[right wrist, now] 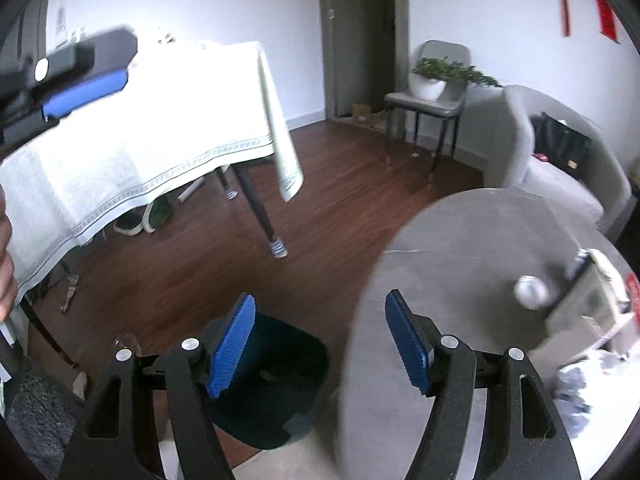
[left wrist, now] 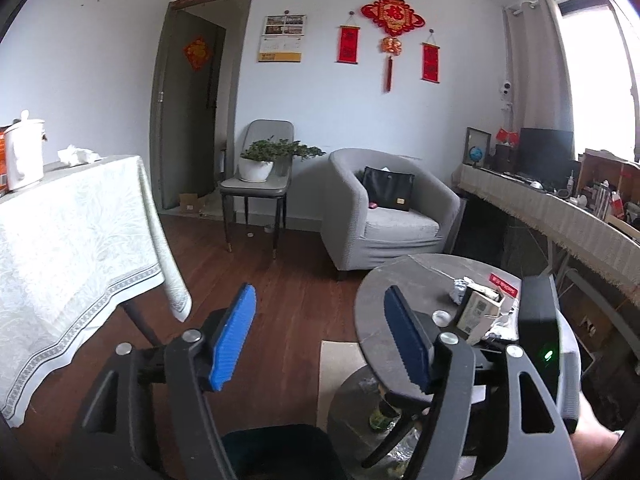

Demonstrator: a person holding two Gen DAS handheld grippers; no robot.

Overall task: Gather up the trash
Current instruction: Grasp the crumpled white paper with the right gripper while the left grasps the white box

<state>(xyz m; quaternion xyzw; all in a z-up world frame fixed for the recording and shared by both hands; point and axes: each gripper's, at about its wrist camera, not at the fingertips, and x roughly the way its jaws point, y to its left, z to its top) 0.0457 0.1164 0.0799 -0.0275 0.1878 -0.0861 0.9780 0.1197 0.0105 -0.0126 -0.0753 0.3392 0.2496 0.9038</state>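
Left wrist: left tongs (left wrist: 320,336) wide apart, empty; trash – carton (left wrist: 480,310), crumpled paper (left wrist: 460,289) – on round table (left wrist: 400,280).

Right wrist: right tongs (right wrist: 320,344) agape, empty, above bin (right wrist: 276,392); best reach right, straddle carton (right wrist: 588,304) squarely.

A grey armchair (left wrist: 384,208) is seen against the back wall, with a black bag (left wrist: 388,186) propped upright on its seat. Just beside it, a grey chair (left wrist: 260,184) carries a potted plant (left wrist: 264,158) in a white pot. A dark door (left wrist: 192,104) is set in the wall, with a red diamond ornament (left wrist: 197,52) fixed to it. A calendar (left wrist: 282,38) and a red knot decoration (left wrist: 393,20) flanked by two red scrolls are hung on the wall. A white patterned tablecloth (left wrist: 68,232) is draped over the tabletop at the left, where a white lidded jar (left wrist: 23,152) is placed. A dark monitor (left wrist: 546,154) and a small globe (left wrist: 476,155) are set along the long side tabletop.
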